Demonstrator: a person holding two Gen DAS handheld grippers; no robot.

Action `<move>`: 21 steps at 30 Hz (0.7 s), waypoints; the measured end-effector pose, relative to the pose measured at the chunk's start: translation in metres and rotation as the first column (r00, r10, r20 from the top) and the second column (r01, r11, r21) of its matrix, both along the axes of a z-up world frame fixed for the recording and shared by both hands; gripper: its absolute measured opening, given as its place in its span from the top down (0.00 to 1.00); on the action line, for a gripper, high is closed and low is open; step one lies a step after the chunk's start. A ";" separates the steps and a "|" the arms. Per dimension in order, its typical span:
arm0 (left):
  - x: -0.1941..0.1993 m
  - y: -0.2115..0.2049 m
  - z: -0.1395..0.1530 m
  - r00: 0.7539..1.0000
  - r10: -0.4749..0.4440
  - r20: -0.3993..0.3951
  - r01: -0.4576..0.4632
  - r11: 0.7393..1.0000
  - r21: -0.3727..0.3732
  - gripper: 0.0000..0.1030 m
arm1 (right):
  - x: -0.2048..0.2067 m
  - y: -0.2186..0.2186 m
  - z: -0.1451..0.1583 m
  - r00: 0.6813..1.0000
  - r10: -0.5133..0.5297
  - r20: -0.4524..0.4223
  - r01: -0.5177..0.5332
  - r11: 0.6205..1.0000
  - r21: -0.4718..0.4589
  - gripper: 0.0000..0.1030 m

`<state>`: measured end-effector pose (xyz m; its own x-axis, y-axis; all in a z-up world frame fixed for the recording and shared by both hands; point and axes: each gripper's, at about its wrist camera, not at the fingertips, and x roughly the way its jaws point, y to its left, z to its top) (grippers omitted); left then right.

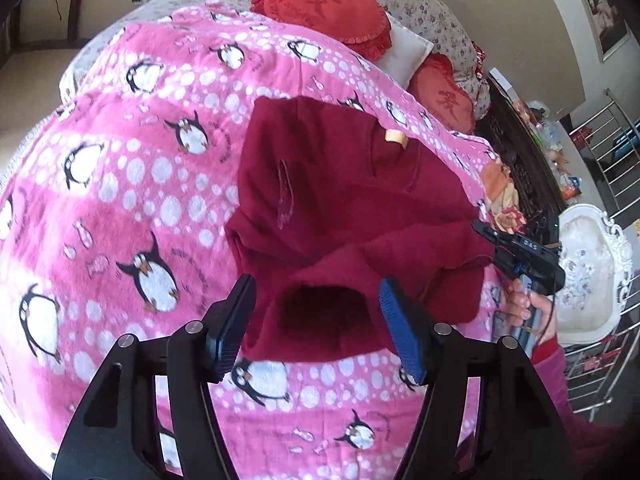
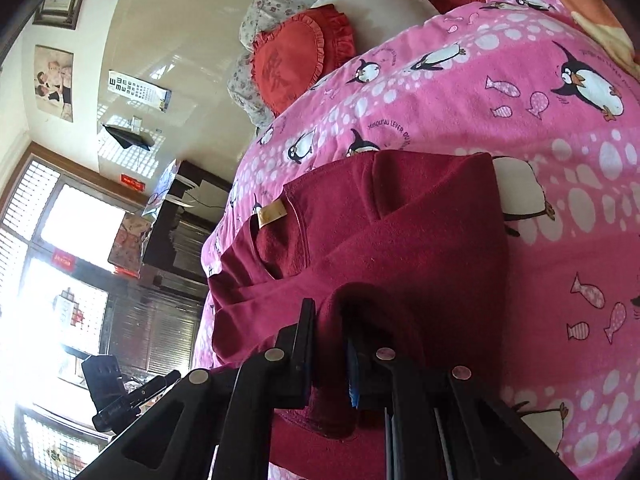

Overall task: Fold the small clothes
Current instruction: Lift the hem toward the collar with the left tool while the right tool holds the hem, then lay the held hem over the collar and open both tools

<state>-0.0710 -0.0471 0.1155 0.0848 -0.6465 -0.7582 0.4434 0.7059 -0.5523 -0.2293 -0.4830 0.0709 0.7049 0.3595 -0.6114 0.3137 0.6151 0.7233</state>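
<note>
Dark red fleece: the small garment lies partly folded on the pink penguin blanket, its tan neck label facing up. We hold the left gripper above the near sleeve opening, its blue-padded fingers spread wide with nothing between them. Our right gripper is pressed together on a bunched fold of the garment's near edge, lifting it. Red heart cushions rest beyond the blanket.
</note>
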 end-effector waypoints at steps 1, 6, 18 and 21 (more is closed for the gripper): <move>-0.004 0.001 0.000 1.000 -0.008 -0.029 0.007 1.000 -0.025 0.38 | -0.001 0.001 0.001 1.000 0.003 0.000 -0.003 1.000 -0.004 0.87; -0.020 -0.007 -0.002 0.989 0.008 -0.147 -0.027 0.991 -0.130 0.35 | 0.000 0.003 0.004 1.000 0.010 0.000 -0.010 1.000 -0.015 0.87; -0.022 -0.073 -0.022 0.988 -0.014 -0.155 -0.002 0.995 -0.103 0.66 | -0.005 0.002 0.007 1.000 0.022 0.008 -0.022 1.000 0.005 0.87; -0.007 -0.077 -0.004 0.997 -0.017 -0.078 0.008 0.994 -0.110 0.82 | -0.004 -0.002 0.016 0.998 0.032 0.046 -0.033 0.999 0.027 0.87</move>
<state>-0.0785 -0.1242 0.1114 0.0189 -0.7267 -0.6867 0.4038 0.6339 -0.6597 -0.2336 -0.4845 0.0869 0.7193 0.3989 -0.5687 0.2607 0.6038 0.7533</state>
